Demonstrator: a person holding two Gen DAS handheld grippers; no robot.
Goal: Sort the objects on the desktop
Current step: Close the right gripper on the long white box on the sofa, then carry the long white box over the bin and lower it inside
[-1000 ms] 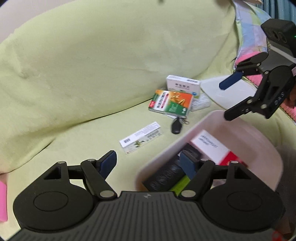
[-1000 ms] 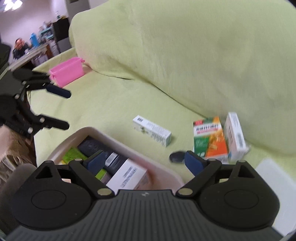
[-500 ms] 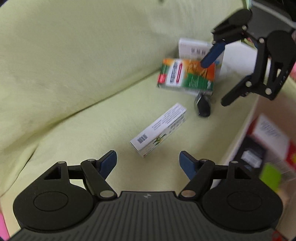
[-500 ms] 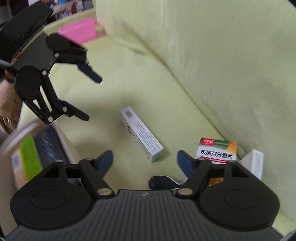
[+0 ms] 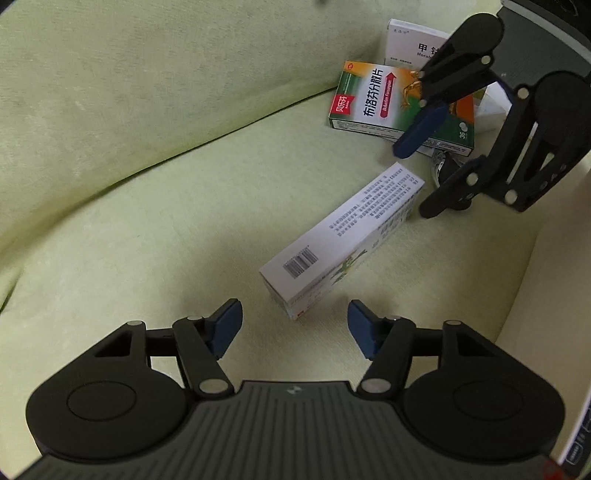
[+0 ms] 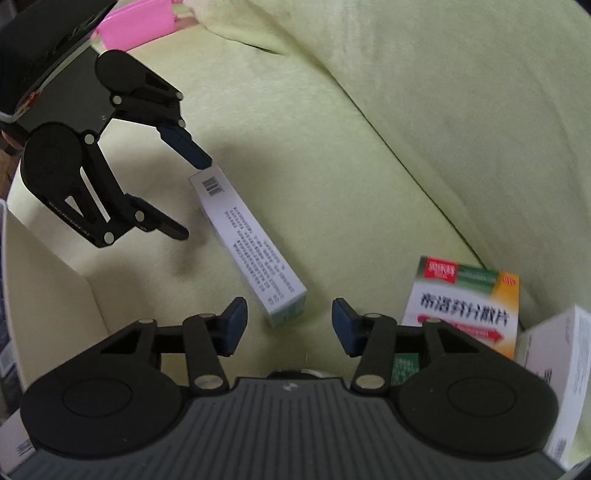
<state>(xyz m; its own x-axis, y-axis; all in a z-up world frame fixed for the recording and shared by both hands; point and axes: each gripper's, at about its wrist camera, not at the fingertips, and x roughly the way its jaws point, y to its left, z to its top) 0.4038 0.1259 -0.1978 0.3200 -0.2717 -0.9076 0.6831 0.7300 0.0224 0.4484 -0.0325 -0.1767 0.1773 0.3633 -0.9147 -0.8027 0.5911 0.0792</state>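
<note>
A long white medicine box (image 5: pixel 343 243) with a barcode lies flat on the pale green sofa seat. My left gripper (image 5: pixel 293 325) is open, its blue pads just short of the barcode end. My right gripper (image 5: pixel 415 181) faces it from the far end, also open, with nothing held. In the right wrist view the same box (image 6: pixel 247 243) runs away from my right gripper (image 6: pixel 290 325), and my left gripper (image 6: pixel 192 197) straddles its barcode end. A green and orange box (image 5: pixel 376 99), a white box (image 5: pixel 410 44) and a dark key fob (image 5: pixel 443 166) lie behind.
The cream bin wall (image 5: pixel 554 295) rises at the right, and again at the left (image 6: pixel 48 266) in the right wrist view. The sofa back slopes up behind the boxes. A pink container (image 6: pixel 136 22) sits far along the seat.
Both grippers have dropped from above the bin and closed in on the long white box from opposite ends. The bin has slid to the edge of both views.
</note>
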